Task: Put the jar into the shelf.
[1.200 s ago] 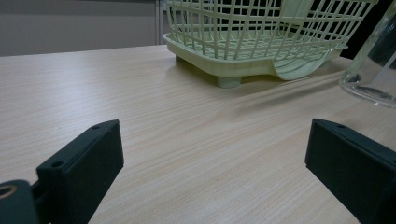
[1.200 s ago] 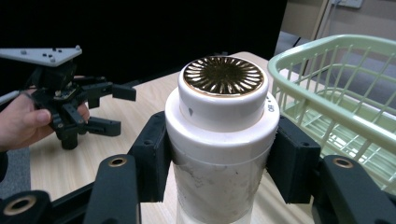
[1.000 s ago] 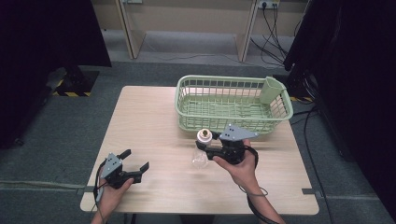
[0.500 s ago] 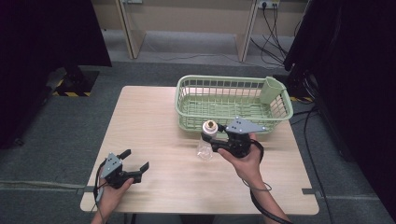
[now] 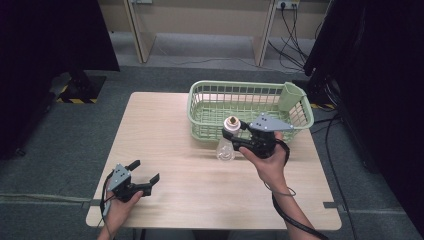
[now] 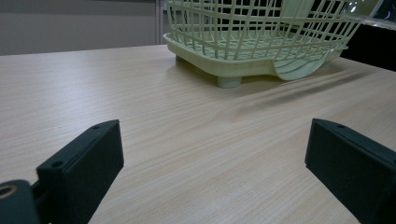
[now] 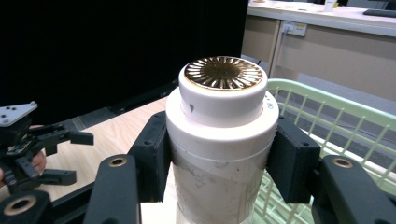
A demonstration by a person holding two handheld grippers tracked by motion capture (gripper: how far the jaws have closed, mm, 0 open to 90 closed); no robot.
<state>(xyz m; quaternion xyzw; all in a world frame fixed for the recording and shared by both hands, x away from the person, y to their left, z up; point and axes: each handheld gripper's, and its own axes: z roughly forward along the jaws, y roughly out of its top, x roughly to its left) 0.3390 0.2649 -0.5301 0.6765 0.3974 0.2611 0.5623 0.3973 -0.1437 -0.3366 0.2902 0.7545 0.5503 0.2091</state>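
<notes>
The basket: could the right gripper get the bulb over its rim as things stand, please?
Probably yes: the right gripper holds the bulb lifted beside the basket, whose open top looks unobstructed.

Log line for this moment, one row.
right gripper: shut on light bulb, lifted beside basket | left gripper: open, idle on table

We see a light wooden counter [image 5: 180, 135] | a pale green wire basket [image 5: 210, 102] at its far right part | a green cup-like holder [image 5: 291, 96] at the basket's right corner | cables [image 5: 290, 20] on the grey floor [image 5: 60, 145] behind.
</notes>
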